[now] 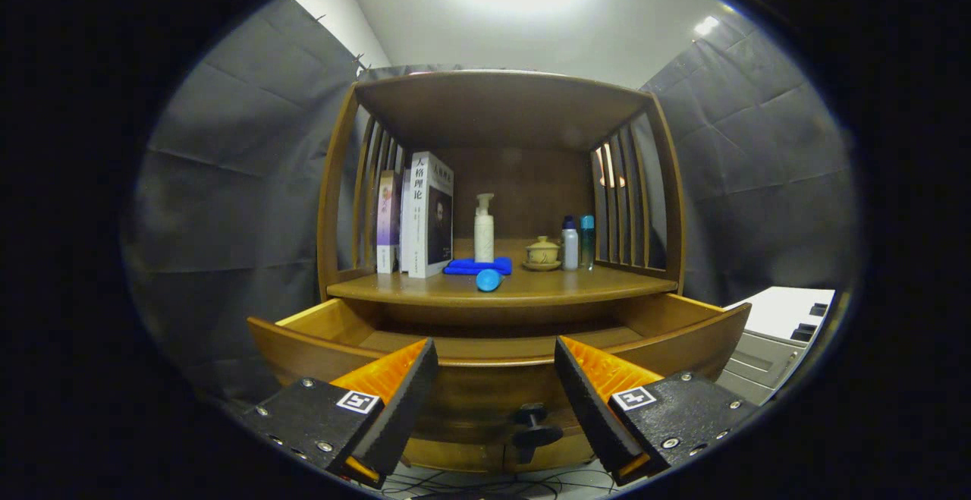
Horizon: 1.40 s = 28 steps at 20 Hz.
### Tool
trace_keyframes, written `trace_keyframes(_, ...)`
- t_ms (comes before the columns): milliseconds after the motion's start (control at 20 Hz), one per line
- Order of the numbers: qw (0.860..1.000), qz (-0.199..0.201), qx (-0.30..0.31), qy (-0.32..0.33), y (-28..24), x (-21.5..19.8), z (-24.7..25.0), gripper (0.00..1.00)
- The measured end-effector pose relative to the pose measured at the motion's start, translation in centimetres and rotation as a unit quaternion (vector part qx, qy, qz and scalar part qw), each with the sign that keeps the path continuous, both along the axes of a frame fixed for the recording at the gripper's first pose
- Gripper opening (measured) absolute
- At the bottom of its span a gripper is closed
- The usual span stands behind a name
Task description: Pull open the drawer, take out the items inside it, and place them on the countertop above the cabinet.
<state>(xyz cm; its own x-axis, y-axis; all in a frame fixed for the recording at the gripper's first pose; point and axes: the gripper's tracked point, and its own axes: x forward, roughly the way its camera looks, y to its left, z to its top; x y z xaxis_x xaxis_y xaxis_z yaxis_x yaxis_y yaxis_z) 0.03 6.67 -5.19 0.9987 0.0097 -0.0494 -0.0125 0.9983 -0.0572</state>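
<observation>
While jaws gape empty, drawer (493, 348) open; blue cloth (478, 265), books (428, 215) on countertop (592, 284).

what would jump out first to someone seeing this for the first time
The curved brown wooden drawer stands pulled open just ahead of the open gripper, its black knob low between the fingers. Beyond it, on the wooden countertop, a small blue cylinder lies in front of a folded blue cloth and a white pump bottle, with upright books beside them.
</observation>
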Motion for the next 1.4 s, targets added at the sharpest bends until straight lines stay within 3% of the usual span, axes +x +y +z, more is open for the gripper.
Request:
trace_keyframes(450, 0.999, -0.007, 0.011, 0.043, 0.1, -0.5, -4.8, 0.96)
trace_keyframes(1000, 0.997, -0.038, -0.005, 0.065, -2.8, -0.9, -6.6, 0.94)
trace_keyframes(1400, 0.997, -0.026, 0.006, 0.068, -2.9, -0.6, -7.1, 0.94)
